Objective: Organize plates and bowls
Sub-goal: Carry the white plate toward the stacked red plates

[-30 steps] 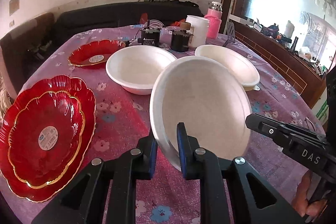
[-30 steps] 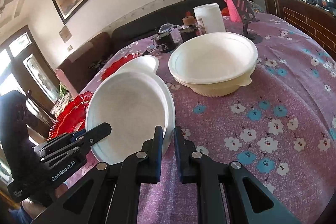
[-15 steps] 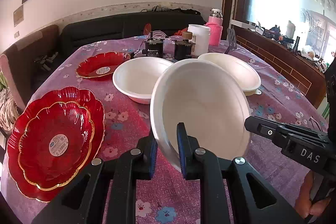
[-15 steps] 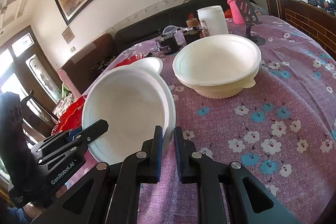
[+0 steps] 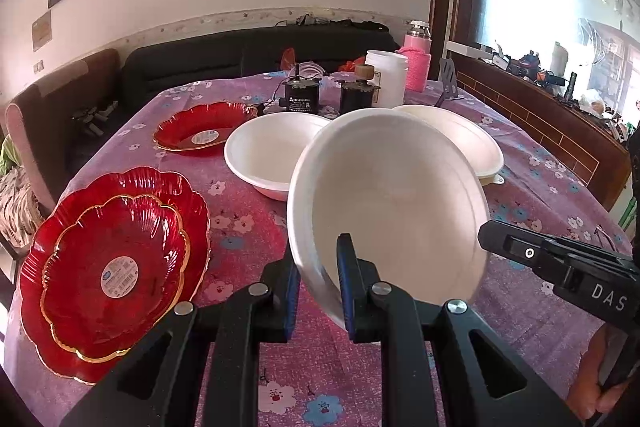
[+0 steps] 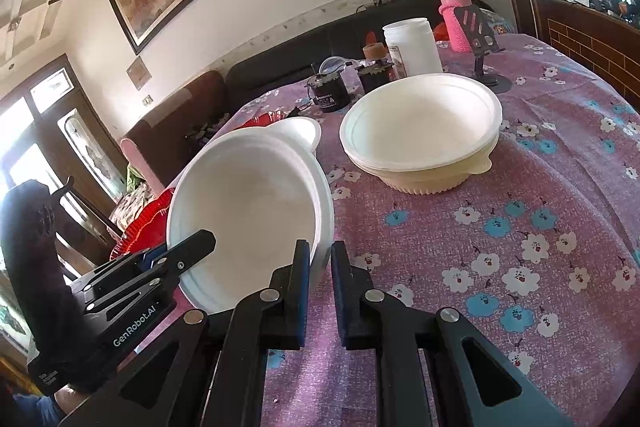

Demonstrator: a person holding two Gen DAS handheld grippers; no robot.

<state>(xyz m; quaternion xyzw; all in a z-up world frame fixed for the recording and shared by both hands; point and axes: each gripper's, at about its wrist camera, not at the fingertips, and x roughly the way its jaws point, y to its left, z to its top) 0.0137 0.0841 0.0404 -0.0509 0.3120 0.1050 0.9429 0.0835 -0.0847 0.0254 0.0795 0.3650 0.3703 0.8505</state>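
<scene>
Readable lettering on the two claws

"DAS" stands on the right claw (image 5: 600,287); "GenRobot.AI" stands on the left claw (image 6: 132,323). Plate stickers are too small to read.

Your left gripper (image 5: 318,283) is black all over. Its two fingers (image 5: 347,279) are flat black bars with a thin blue strip along the inner side. Each finger joins a wide black arm with a round silver screw and a three-cornered hole cut in it. Your right gripper (image 6: 320,287) looks just the same. White letters on its side say "DAS". The left one says "GenRobot.AI" in white.
</scene>
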